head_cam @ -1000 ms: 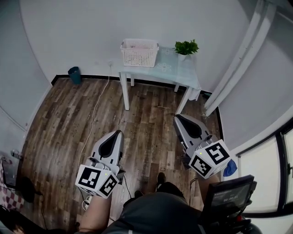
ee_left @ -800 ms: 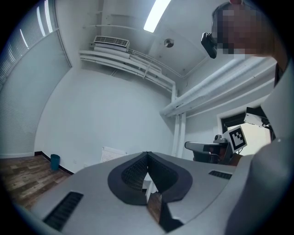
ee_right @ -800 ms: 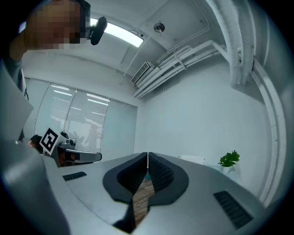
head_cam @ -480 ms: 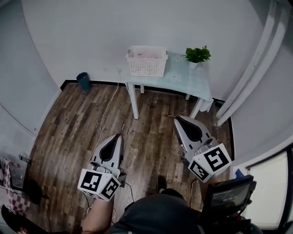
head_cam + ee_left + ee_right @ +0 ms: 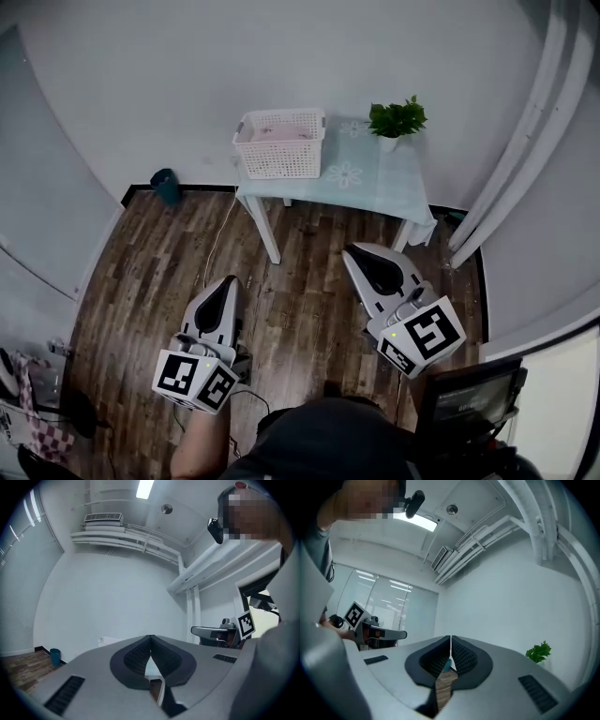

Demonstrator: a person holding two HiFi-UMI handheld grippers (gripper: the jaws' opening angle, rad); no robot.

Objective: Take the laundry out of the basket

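On the table's left end, basket [image 5: 281, 157]: white lattice walls, upright, standing on the pale cloth.
Laundry [image 5: 277, 130]: pale pink, lying inside the basket, low within its rim; neither gripper touches it.
Table [image 5: 375, 183]: white legs, pale blue-green cloth with a flower print, set against the wall.
Plant [image 5: 397, 117]: green, in a small white pot, at the table's right rear corner, apart from the basket.
Left gripper [image 5: 231, 279]: held over the floor, well short of the table; pads clenched tip to tip, nothing between them.
Right gripper [image 5: 348, 250]: held over the floor near the table's front edge; pads pressed together, empty.
Bin [image 5: 166, 185]: dark teal, on the floor by the wall, left of the table.
Floor [image 5: 300, 309]: dark wood planks.
Cable [image 5: 217, 230]: white, trailing across the planks from the wall by the table's left legs.
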